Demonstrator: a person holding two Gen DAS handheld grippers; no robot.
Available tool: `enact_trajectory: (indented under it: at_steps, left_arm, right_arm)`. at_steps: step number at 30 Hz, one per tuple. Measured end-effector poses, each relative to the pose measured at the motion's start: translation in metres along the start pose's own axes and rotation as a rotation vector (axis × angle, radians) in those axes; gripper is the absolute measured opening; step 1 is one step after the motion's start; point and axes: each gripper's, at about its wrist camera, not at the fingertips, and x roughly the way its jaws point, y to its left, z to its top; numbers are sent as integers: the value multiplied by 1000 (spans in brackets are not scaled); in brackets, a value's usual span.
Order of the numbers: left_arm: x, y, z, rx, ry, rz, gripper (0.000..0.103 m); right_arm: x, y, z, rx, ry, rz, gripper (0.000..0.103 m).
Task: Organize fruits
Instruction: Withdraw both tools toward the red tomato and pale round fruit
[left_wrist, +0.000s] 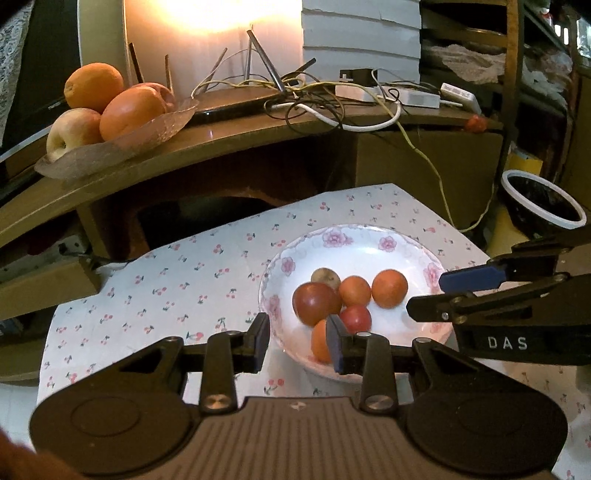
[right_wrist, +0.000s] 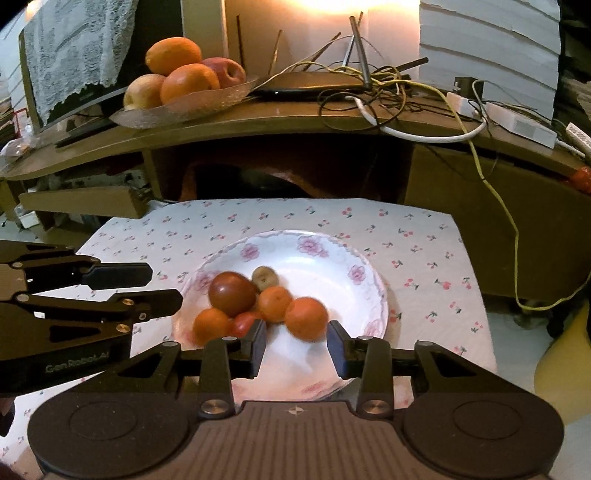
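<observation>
Both grippers hovering over flowered plate (right_wrist: 373, 295) on cherry-print cloth (right_wrist: 424, 243). Left gripper (left_wrist: 299, 341) jaws apart, nothing pinched. Right gripper (right_wrist: 297, 345) same, empty gap. Small fruits (right_wrist: 273, 302) piled in plate; big oranges (right_wrist: 177, 70) up on glass dish (right_wrist: 207, 103), shelf behind.

Your left gripper's right finger (left_wrist: 337, 341) hides part of the nearest orange fruit (left_wrist: 320, 341) in the flowered bowl (left_wrist: 369, 236), and the bowl's near rim disappears behind the gripper body. In your right wrist view the front orange fruit (right_wrist: 306, 318) is smeared by blur. The small red object (left_wrist: 475, 123) on the shelf edge is too small to identify. The black bowl (left_wrist: 543, 201) is partly covered.
</observation>
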Motion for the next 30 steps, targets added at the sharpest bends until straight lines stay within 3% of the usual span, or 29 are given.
enact_trajectory:
  at_steps: [19, 30]
  left_arm:
    - [-26, 24, -48, 42, 110, -10, 43]
    - [-21, 29, -57, 49, 128, -41, 44]
  right_arm:
    - [2, 56, -34, -98, 91, 145, 42]
    - [28, 63, -40, -117, 132, 148, 41]
